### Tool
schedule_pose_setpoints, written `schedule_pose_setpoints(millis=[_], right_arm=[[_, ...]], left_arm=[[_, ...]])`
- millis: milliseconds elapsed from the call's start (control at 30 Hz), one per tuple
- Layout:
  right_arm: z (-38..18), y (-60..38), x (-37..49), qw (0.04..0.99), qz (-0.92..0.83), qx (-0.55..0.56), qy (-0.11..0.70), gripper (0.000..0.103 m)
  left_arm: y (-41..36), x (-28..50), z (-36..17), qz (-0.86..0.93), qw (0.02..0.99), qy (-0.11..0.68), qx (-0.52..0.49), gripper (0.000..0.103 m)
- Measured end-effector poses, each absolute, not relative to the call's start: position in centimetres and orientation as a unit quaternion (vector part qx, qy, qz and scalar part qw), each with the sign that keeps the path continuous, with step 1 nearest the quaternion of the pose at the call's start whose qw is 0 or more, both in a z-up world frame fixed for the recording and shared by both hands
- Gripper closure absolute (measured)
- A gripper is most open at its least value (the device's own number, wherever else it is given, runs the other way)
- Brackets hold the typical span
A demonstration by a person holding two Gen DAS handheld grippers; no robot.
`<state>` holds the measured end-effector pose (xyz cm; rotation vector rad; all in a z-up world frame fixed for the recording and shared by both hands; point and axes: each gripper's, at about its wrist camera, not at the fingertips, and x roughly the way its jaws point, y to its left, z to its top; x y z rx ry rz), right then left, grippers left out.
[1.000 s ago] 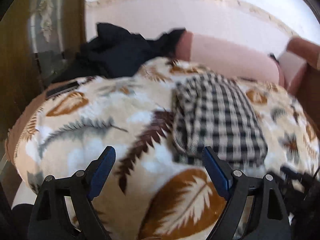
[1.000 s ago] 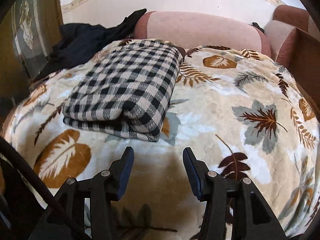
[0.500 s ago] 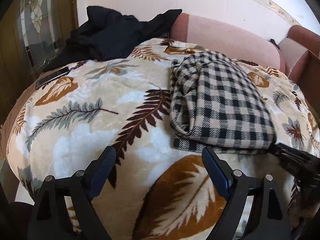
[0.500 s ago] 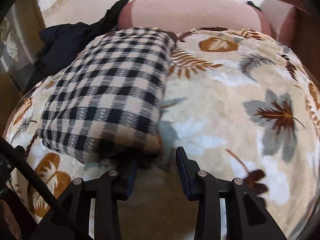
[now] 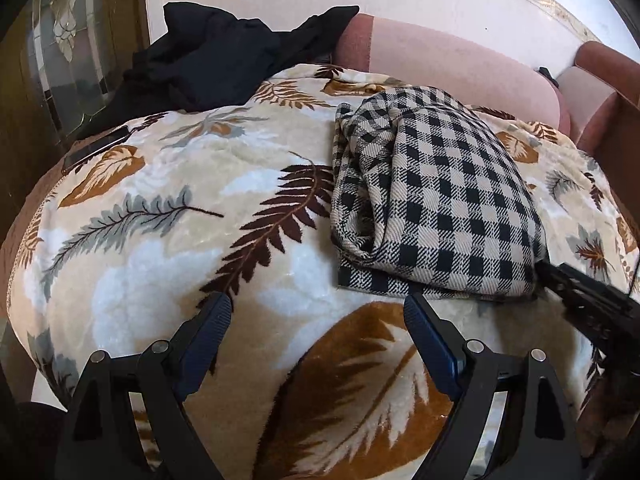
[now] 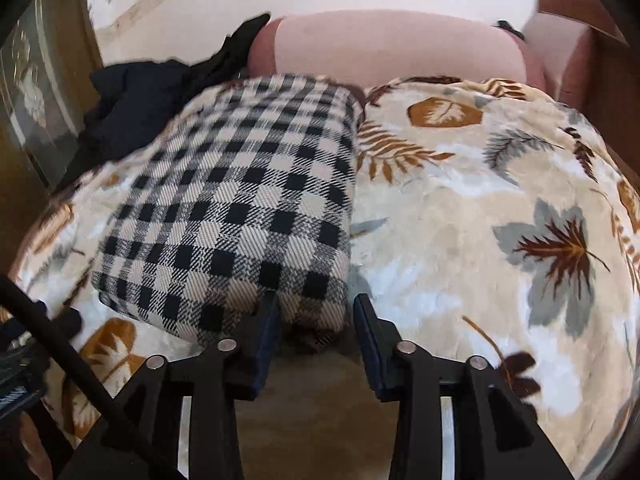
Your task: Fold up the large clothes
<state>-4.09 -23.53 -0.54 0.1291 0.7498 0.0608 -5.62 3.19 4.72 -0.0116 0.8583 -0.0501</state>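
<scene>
A folded black-and-cream checked garment [image 5: 432, 200] lies on a leaf-print blanket [image 5: 168, 248]. My left gripper [image 5: 318, 320] is open and empty, hovering over the blanket just in front of the garment's near left corner. My right gripper [image 6: 316, 314] has its jaws partly closed around the garment's near right corner [image 6: 312, 304], with the cloth between the fingers. The right gripper also shows in the left wrist view [image 5: 580, 300] at the garment's right edge. The checked garment fills the left half of the right wrist view [image 6: 248, 216].
A pile of black clothes [image 5: 224, 56] lies at the back left. A pink sofa back [image 5: 452, 60] runs behind the blanket. A dark phone [image 5: 96, 148] lies on the left edge. A glass-panelled door [image 5: 60, 60] stands at the left.
My right gripper moved forward to the checked garment and its fingers narrowed around the near corner. My left gripper drew closer to the garment and stayed open.
</scene>
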Motion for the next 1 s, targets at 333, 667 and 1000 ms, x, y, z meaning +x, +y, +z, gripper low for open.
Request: schedule_pose_setpoints(millis=[333, 667, 1000], right_arm=[[-0.7, -24.6, -7.0, 0.93, -0.046, 0.04, 0.362, 0.049], [-1.4, -24.1, -9.0, 0.925, -0.046, 0.026, 0.377, 0.041], [-1.5, -22.9, -10.5, 0.923, -0.041, 0.014, 0.382, 0.039]], left_arm=[[1.3, -6.6, 4.4, -0.036, 0.914, 0.402, 0.03, 0.016], [0.9, -8.4, 4.5, -0.04, 0.913, 0.406, 0.027, 0.016], [0.6, -10.6, 4.3, -0.054, 0.906, 0.419, 0.022, 0.016]])
